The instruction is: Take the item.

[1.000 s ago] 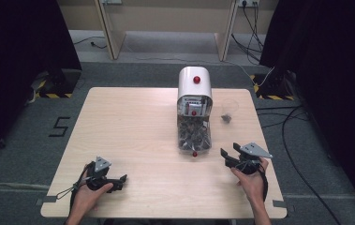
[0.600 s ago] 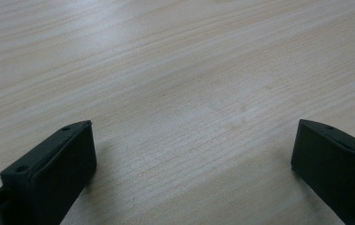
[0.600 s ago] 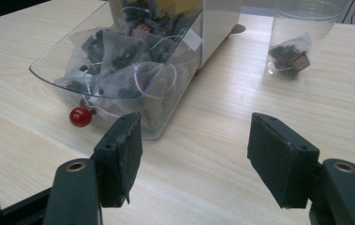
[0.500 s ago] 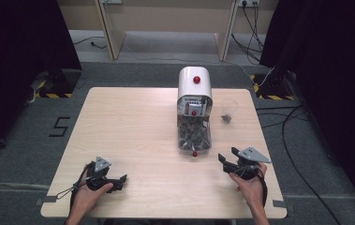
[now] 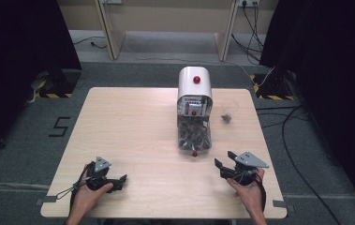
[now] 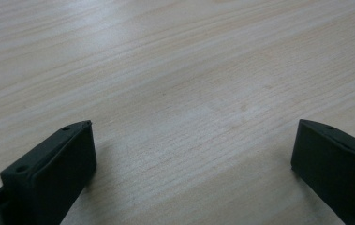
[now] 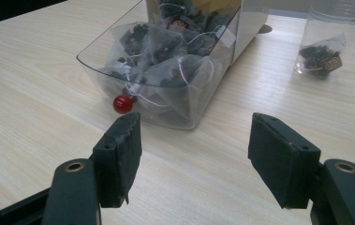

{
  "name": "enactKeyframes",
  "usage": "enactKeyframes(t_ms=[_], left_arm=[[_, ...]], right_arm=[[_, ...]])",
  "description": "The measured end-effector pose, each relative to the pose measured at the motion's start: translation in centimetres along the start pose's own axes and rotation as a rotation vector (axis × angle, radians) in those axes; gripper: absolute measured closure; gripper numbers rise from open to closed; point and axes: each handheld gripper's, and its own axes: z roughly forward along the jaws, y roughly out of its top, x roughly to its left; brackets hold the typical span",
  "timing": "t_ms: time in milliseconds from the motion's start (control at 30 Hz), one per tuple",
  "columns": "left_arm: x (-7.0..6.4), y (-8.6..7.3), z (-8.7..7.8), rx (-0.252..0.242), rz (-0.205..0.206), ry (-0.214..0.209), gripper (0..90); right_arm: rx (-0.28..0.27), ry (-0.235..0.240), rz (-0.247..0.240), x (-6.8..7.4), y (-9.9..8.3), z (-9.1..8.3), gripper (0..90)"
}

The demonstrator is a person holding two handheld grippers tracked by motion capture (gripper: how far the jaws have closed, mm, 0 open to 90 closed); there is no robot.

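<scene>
Item: we log a tea-bag dispenser (image 5: 194, 110) at the table's (image 5: 133, 117) far-right middle, clear drawer (image 7: 166, 70) pulled toward us for reaching, right gripper (image 7: 194, 154) wide-jawed and aimed at it, left gripper (image 5: 112, 182) resting open-jawed by the near-left edge, cup (image 5: 228, 111) beside.

The high view looks forward and down from above the person's side, taking in the whole table (image 5: 133, 122) from well back. The left gripper view rides low and close to the bare tabletop (image 6: 180, 84), looking along its jaws. The right gripper view sits low too, facing the clear bin of tea bags (image 7: 166, 61) near it, with a plastic cup (image 7: 336, 37) farther off. High and right gripper views share that bin (image 5: 194, 136) and cup (image 5: 228, 111).
</scene>
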Motion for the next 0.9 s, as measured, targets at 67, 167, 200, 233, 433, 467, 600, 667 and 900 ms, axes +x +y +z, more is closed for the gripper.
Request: enactKeyframes(t_ms=[67,167,200,233,433,467,600,667,900], left_arm=[[0.0,0.0,0.0,0.001,0.001,0.0,0.0],[0.0,0.0,0.0,0.001,0.001,0.0,0.0],[0.0,0.0,0.0,0.0,0.001,0.0,0.0],[0.0,0.0,0.0,0.0,0.0,0.0,0.0],[0.0,0.0,0.0,0.0,0.001,0.0,0.0],[0.0,0.0,0.0,0.0,0.001,0.0,0.0],[0.0,0.0,0.0,0.0,0.0,0.0,0.0],[0.0,0.0,0.0,0.0,0.0,0.0,0.0],[0.0,0.0,0.0,0.0,0.0,0.0,0.0]], right_arm=[[0.002,0.008,-0.004,0.2,-0.1,-0.1,35.8],[0.009,0.018,-0.007,0.5,-0.3,-0.1,35.8],[0.012,0.021,-0.005,0.6,-0.4,-0.2,35.7],[0.013,0.023,-0.006,0.7,-0.5,-0.2,35.5],[0.012,0.032,0.008,1.4,-0.9,-0.2,26.0],[0.012,0.032,0.008,1.4,-0.9,-0.2,26.0],[0.018,0.017,0.009,1.9,-1.1,-0.3,20.1],[0.025,0.027,0.002,2.3,-1.3,-0.5,19.9],[0.044,0.035,-0.013,2.8,-1.9,-0.6,19.9]])
